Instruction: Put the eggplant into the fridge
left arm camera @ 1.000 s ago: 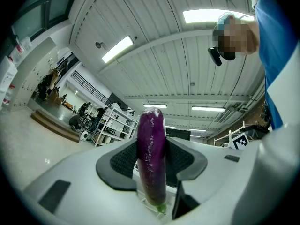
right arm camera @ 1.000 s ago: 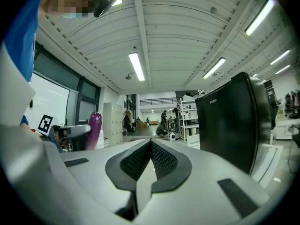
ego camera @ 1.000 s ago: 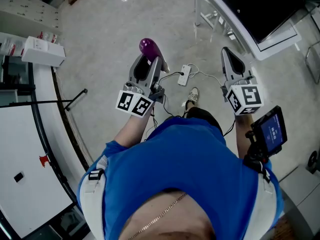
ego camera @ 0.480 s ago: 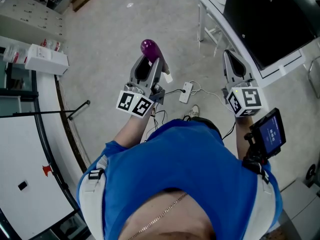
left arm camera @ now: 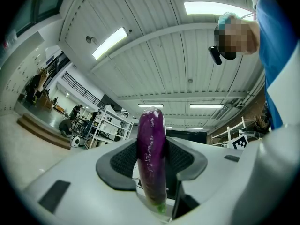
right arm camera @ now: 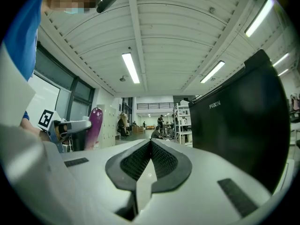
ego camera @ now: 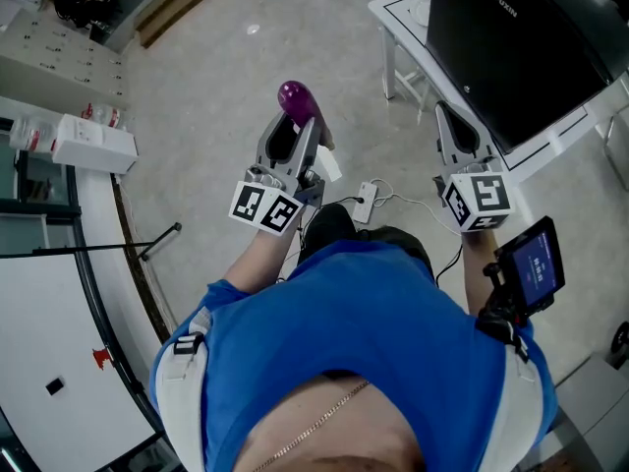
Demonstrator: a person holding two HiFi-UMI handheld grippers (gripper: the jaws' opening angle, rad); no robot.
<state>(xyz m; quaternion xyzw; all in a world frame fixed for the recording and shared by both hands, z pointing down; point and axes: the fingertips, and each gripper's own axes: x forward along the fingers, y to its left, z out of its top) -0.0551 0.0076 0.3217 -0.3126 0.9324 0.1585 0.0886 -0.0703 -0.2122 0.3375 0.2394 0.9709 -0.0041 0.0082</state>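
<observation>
A glossy purple eggplant (left arm camera: pixel 151 158) stands upright between the pads of my left gripper (left arm camera: pixel 152 161), which is shut on it. From the head view the eggplant (ego camera: pixel 296 99) sticks up past the tip of the left gripper (ego camera: pixel 295 126), held out over the floor. My right gripper (ego camera: pixel 454 126) is level beside it at the right, jaws pressed together with nothing between them (right arm camera: pixel 150 161). In the right gripper view the eggplant (right arm camera: pixel 95 125) shows at the left. No fridge is plainly identifiable in these views.
A large black screen (ego camera: pixel 521 37) on a white table (ego camera: pixel 408 23) lies ahead on the right. A white power strip (ego camera: pixel 366 202) and cable lie on the floor. White cabinets and a box (ego camera: pixel 93 146) stand at the left. A person's blue shirt (ego camera: pixel 344 342) fills the foreground.
Both grippers have travelled forward together with the person, the eggplant still held. The black screen and table have come nearer, and the power strip now lies close to the body.
</observation>
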